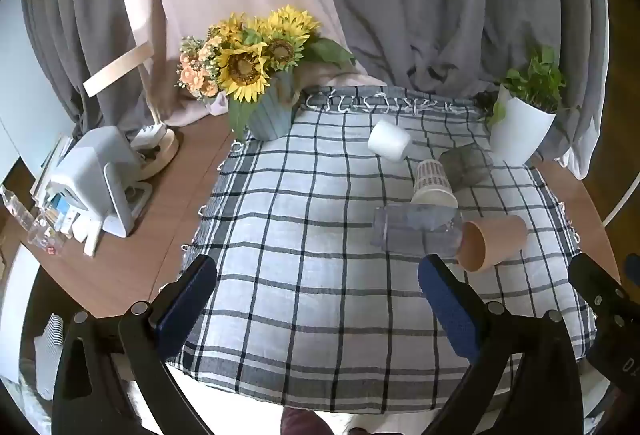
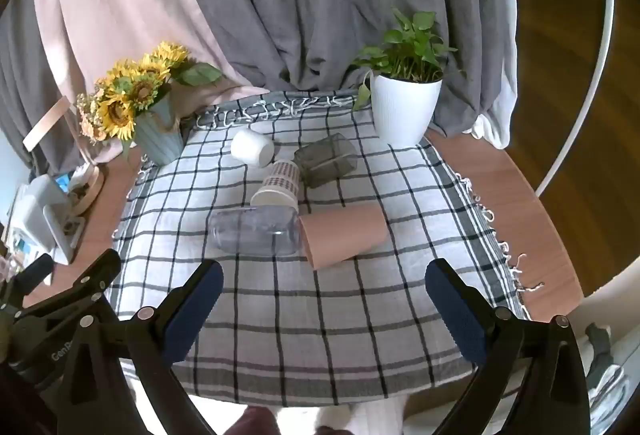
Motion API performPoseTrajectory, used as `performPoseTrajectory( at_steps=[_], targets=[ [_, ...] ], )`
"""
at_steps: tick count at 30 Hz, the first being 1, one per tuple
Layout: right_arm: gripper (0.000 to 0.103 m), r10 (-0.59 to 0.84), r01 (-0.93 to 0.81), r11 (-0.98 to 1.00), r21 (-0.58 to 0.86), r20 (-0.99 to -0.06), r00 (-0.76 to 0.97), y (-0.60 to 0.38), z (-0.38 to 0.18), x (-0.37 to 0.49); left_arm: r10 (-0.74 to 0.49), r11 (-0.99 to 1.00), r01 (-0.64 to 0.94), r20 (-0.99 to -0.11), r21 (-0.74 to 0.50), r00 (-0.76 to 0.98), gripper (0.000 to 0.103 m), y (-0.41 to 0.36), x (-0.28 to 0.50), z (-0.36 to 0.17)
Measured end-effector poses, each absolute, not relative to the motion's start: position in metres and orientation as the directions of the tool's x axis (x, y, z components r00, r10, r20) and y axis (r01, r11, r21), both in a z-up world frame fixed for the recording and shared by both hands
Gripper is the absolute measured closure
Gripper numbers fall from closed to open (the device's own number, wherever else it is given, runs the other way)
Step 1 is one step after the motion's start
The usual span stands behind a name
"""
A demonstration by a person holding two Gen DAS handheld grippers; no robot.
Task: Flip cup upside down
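Observation:
Several cups lie on their sides on the checked cloth (image 2: 280,315). A brown paper cup (image 2: 344,237) (image 1: 494,241) lies nearest. A clear plastic cup (image 2: 256,231) (image 1: 416,231) lies left of it. A patterned paper cup (image 2: 278,185) (image 1: 432,181), a white cup (image 2: 252,147) (image 1: 390,141) and a dark glass cup (image 2: 326,161) (image 1: 466,165) lie behind. My left gripper (image 1: 316,287) is open and empty, near the cloth's front left. My right gripper (image 2: 324,287) is open and empty, just in front of the brown and clear cups.
A sunflower vase (image 2: 158,137) stands at the back left and a white plant pot (image 2: 402,111) at the back right. A lamp and desk clutter (image 1: 100,187) fill the table's left side. Grey curtains hang behind. The right table edge (image 2: 540,235) is bare wood.

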State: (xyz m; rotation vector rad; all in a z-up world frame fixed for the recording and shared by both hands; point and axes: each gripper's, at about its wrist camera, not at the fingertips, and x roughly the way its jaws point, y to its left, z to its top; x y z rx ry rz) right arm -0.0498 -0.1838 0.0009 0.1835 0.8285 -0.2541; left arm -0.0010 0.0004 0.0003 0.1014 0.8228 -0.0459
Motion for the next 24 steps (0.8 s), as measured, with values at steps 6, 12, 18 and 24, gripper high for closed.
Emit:
performPoseTrajectory(
  at_steps=[6,12,18,24],
  targets=[
    [0.001,-0.152,0.297,0.953,0.058,-0.755,0.638,-0.185,0.001,-0.050,-0.002,0.993,0.088,-0.753,0.074,0.658,0.000,0.001,0.000,0.001],
    [0.001,-0.147,0.296,0.953,0.066,-0.752,0.643,-0.186,0.002,-0.048,-0.001,0.992,0.096,-0.743,0.086,0.669,0.000,-0.005,-0.004,0.005],
    [0.001,-0.136,0.289,0.954,0.078,-0.747,0.650,-0.183,0.004,-0.049,0.000,0.992,0.089,-0.728,0.084,0.686,0.000,-0.003,-0.009,0.006],
    [0.001,-0.132,0.281,0.957,0.078,-0.742,0.658,-0.181,0.006,-0.053,-0.010,0.994,0.086,-0.726,0.068,0.687,0.000,0.002,-0.012,0.010]
  ],
)
